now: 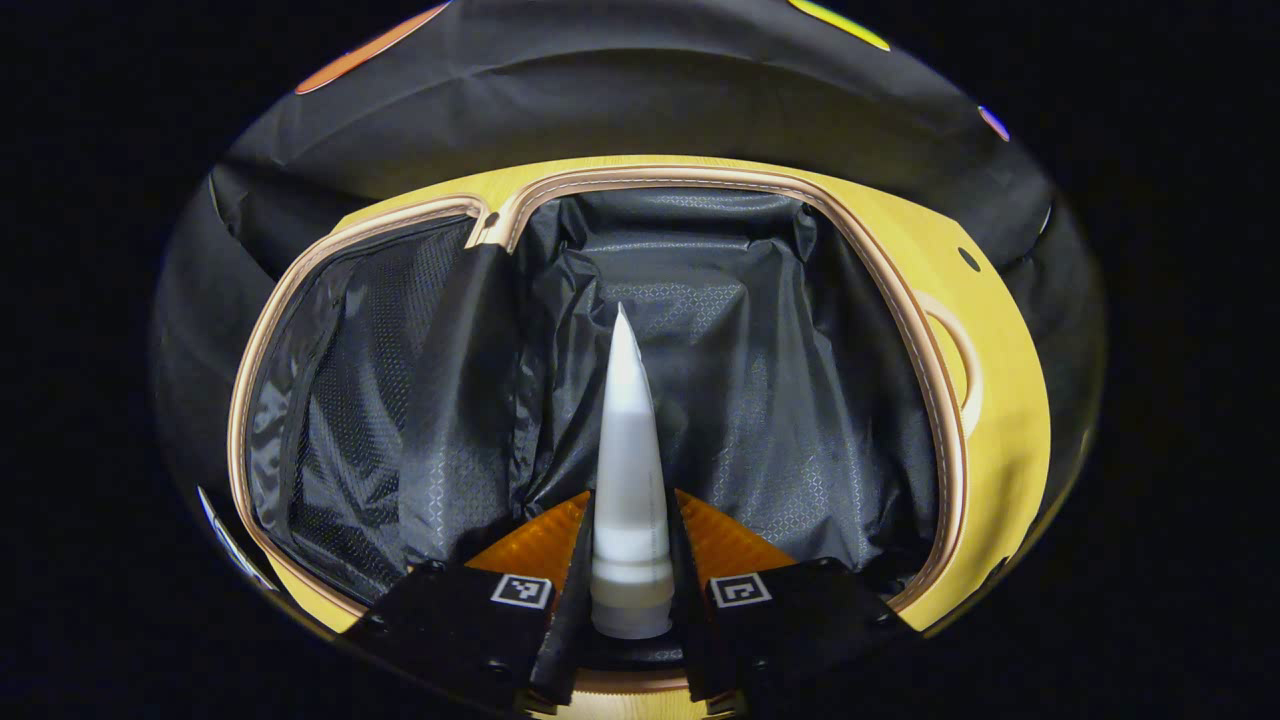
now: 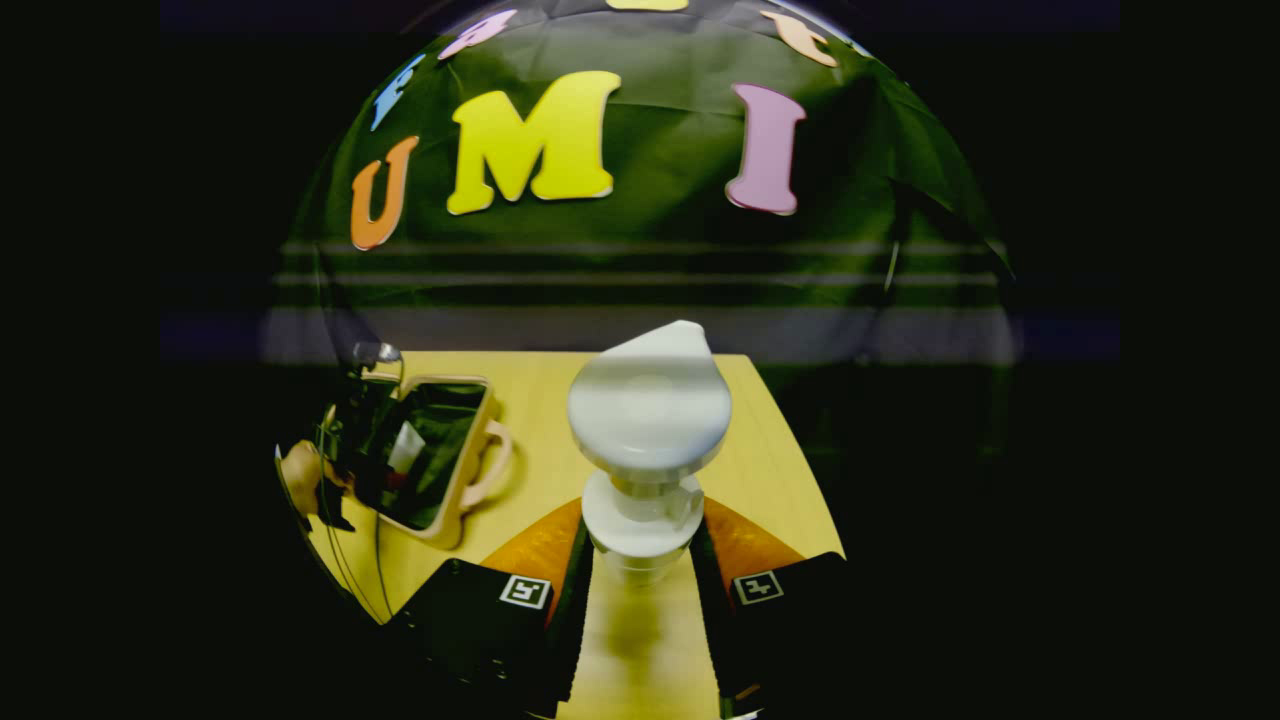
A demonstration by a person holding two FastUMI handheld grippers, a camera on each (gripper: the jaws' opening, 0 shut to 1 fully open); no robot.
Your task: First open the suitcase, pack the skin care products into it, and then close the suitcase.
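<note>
Suitcase (image 1: 1000,400) lies open on the table (image 2: 770,470). My left gripper (image 1: 632,590) clamps a tube (image 1: 628,470) above its lining; my right gripper (image 2: 640,585) clamps a pump bottle (image 2: 650,410) beside it. Packing and closing remain.

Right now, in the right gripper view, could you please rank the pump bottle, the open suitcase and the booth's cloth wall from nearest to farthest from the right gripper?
1. Pump bottle: between the right gripper's fingers, centre.
2. Open suitcase: farther off on the table's left side.
3. Cloth wall: behind the table, farthest.
</note>
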